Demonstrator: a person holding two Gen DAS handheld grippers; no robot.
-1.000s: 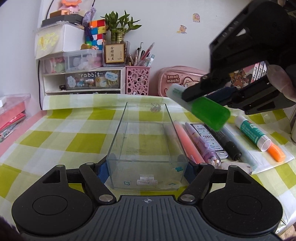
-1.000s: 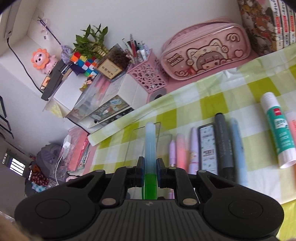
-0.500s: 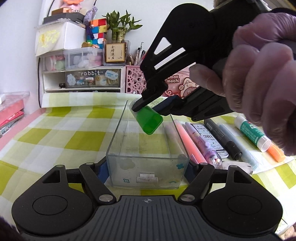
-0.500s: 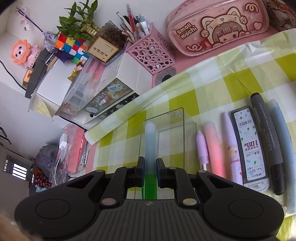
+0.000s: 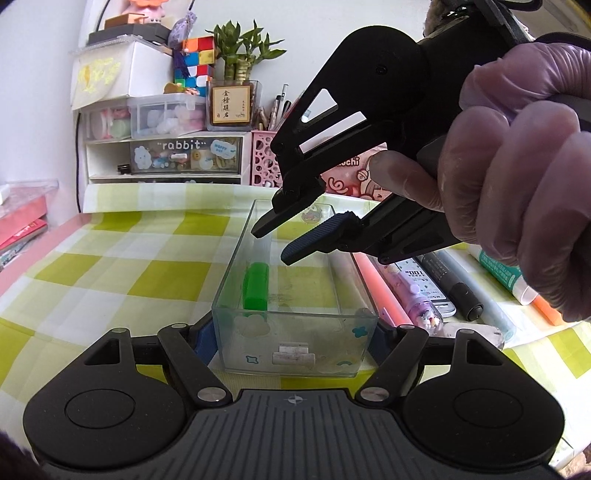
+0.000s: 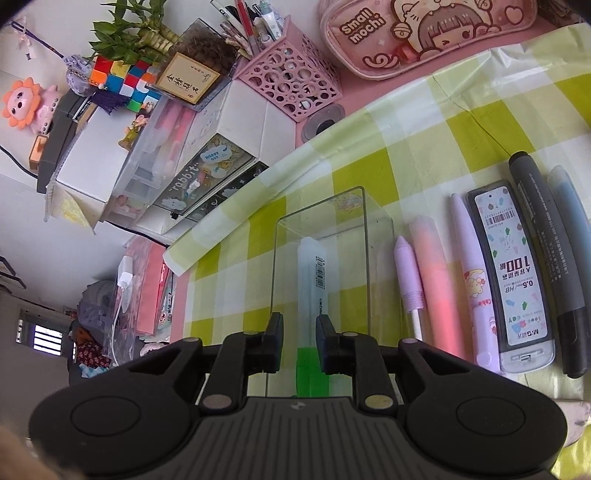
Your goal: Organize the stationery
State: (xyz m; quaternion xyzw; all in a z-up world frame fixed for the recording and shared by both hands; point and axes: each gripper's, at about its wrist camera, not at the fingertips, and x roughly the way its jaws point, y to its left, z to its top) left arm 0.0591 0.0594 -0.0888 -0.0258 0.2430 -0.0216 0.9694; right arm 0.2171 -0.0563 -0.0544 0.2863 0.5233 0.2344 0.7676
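Note:
A clear plastic box (image 5: 295,332) stands on the checked tablecloth, and my left gripper (image 5: 293,334) is shut on its near end. A glue stick with a green cap (image 5: 255,286) lies inside the box along its left wall; it also shows in the right wrist view (image 6: 312,280). My right gripper (image 5: 273,242) hangs open just above the box, with nothing between its fingers (image 6: 275,343). A row of pens, a pink highlighter (image 6: 434,280), a lead case (image 6: 509,273) and a dark marker (image 6: 546,258) lies to the right of the box.
A white drawer unit (image 5: 166,155), a pink mesh pen holder (image 6: 291,83) and a pink pencil case (image 6: 424,33) stand at the back. Another glue stick with an orange cap (image 5: 517,284) lies at the far right. Pink books (image 5: 18,229) lie at the left.
My right gripper lowered the green-capped glue stick into the box and opened. The stick now lies on the box floor. My left gripper has kept its hold on the box.

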